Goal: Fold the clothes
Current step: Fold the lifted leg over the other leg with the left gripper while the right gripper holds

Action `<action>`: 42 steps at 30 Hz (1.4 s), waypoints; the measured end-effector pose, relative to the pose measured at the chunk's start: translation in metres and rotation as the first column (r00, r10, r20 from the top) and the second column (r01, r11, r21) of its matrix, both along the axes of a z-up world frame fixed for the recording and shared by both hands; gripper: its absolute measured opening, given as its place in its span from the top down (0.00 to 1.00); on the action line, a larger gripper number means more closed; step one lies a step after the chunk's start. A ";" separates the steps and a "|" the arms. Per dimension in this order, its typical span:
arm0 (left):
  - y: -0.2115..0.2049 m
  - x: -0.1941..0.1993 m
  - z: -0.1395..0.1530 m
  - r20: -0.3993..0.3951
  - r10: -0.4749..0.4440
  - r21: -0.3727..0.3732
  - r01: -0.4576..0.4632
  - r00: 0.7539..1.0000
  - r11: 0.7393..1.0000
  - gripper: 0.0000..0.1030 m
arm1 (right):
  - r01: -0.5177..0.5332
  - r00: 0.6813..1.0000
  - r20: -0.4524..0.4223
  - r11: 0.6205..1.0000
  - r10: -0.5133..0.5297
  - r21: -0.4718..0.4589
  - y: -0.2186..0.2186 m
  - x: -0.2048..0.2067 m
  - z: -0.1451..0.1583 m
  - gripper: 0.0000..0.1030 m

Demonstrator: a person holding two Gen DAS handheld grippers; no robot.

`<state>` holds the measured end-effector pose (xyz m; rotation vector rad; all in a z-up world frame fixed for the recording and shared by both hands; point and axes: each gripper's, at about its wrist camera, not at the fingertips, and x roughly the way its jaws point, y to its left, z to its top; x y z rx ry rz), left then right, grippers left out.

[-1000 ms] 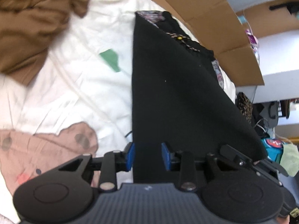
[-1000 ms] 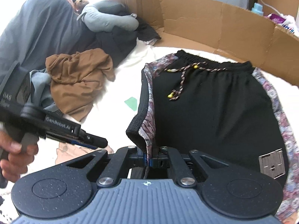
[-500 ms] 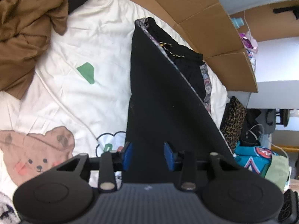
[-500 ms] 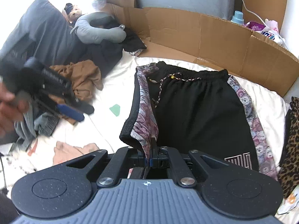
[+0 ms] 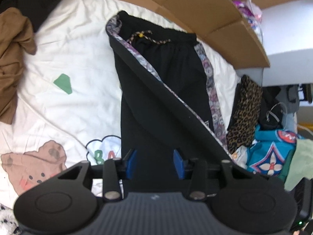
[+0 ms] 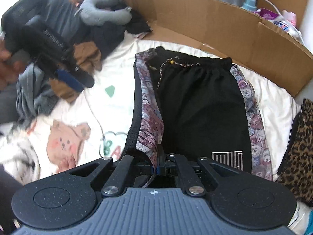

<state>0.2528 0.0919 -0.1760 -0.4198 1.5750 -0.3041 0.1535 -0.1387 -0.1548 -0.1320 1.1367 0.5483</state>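
Black shorts (image 6: 199,107) with bear-patterned side stripes and a drawstring lie on the white printed sheet (image 6: 117,74). My right gripper (image 6: 158,168) is shut on the left leg's hem and holds that side lifted, so it stands up as a fold (image 5: 156,90). My left gripper (image 5: 154,162) has its jaws opening; black cloth shows through the gap behind the blue pads (image 5: 132,161), and nothing is pinched. In the right wrist view the left gripper (image 6: 78,78) hangs left of the shorts over the clothes pile, apart from them, held by a hand (image 6: 7,66).
A brown garment (image 6: 86,58) and grey clothes (image 6: 29,94) are piled at the left, with a grey neck pillow (image 6: 105,9) behind. A cardboard wall (image 6: 215,25) runs along the far edge. A leopard-print garment (image 6: 301,146) and teal fabric (image 5: 273,152) lie at the right.
Both grippers have risen and drawn back, so more of the bed shows. The right one has lifted the shorts' left side higher. The left jaws have widened.
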 end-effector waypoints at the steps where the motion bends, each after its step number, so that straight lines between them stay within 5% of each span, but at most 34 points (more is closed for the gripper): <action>1: -0.007 0.004 -0.004 -0.005 -0.010 -0.002 0.010 1.000 1.000 0.58 | -0.015 1.000 -0.005 1.000 0.015 -0.007 -0.004 0.001 -0.002 0.99; 12: -0.042 0.003 -0.055 -0.039 -0.123 0.015 0.123 0.992 0.992 0.58 | -0.040 0.998 -0.046 0.999 0.040 0.010 -0.071 0.010 -0.030 0.99; 24: -0.068 -0.049 -0.127 -0.056 -0.286 -0.057 0.283 0.956 0.957 0.58 | 0.098 0.995 -0.017 0.990 -0.097 0.103 -0.162 -0.013 -0.088 1.00; 37: -0.068 -0.096 -0.178 -0.061 -0.289 -0.106 0.282 0.955 0.954 0.56 | 0.389 0.919 -0.051 0.882 -0.390 0.265 -0.229 -0.038 -0.156 1.00; 42: -0.065 -0.111 -0.189 -0.071 -0.307 -0.132 0.296 0.949 0.946 0.54 | 0.461 0.887 -0.092 0.851 -0.453 0.251 -0.243 -0.048 -0.181 1.00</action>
